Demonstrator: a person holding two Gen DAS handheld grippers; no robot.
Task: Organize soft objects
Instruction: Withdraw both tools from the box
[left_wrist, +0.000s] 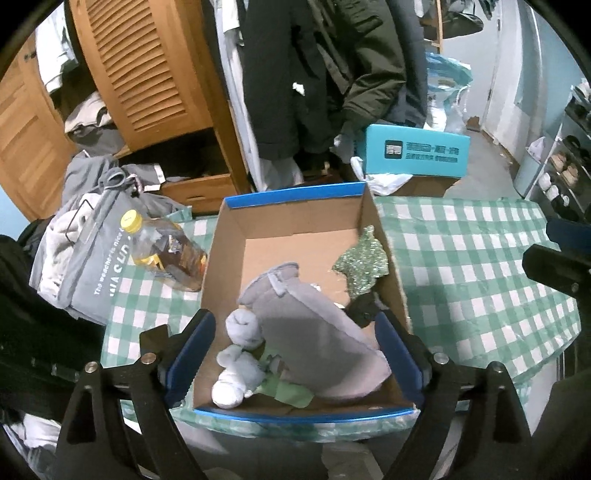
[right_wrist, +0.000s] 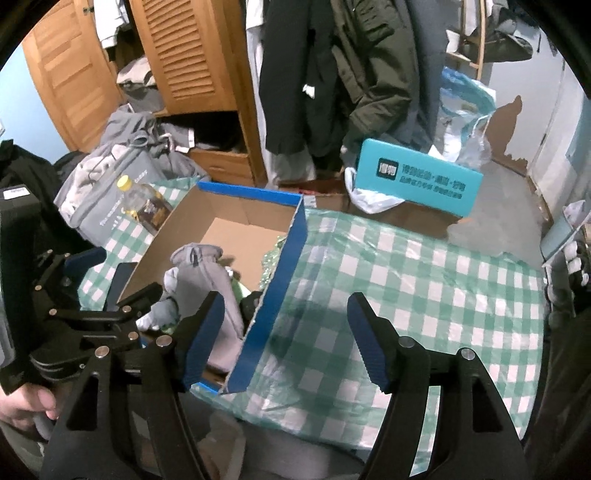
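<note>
A blue-edged cardboard box (left_wrist: 288, 221) stands on the green checked table. In it lie a grey glove (left_wrist: 314, 325), rolled pale socks (left_wrist: 240, 354), a light green cloth (left_wrist: 286, 391), a green sparkly piece (left_wrist: 364, 266) and a small black item (left_wrist: 364, 308). My left gripper (left_wrist: 295, 350) is open, hovering over the box's near end with the glove between its fingers, holding nothing. My right gripper (right_wrist: 286, 332) is open and empty above the box's (right_wrist: 291, 251) right wall and the table; the glove (right_wrist: 207, 280) lies left of it.
A yellow-capped bottle (left_wrist: 162, 251) lies left of the box beside a grey printed bag (left_wrist: 92, 258) and piled clothes. A teal box (left_wrist: 415, 153) stands behind the table (left_wrist: 480, 277). Hanging coats and a wooden wardrobe stand beyond. Shoe shelves are at the right.
</note>
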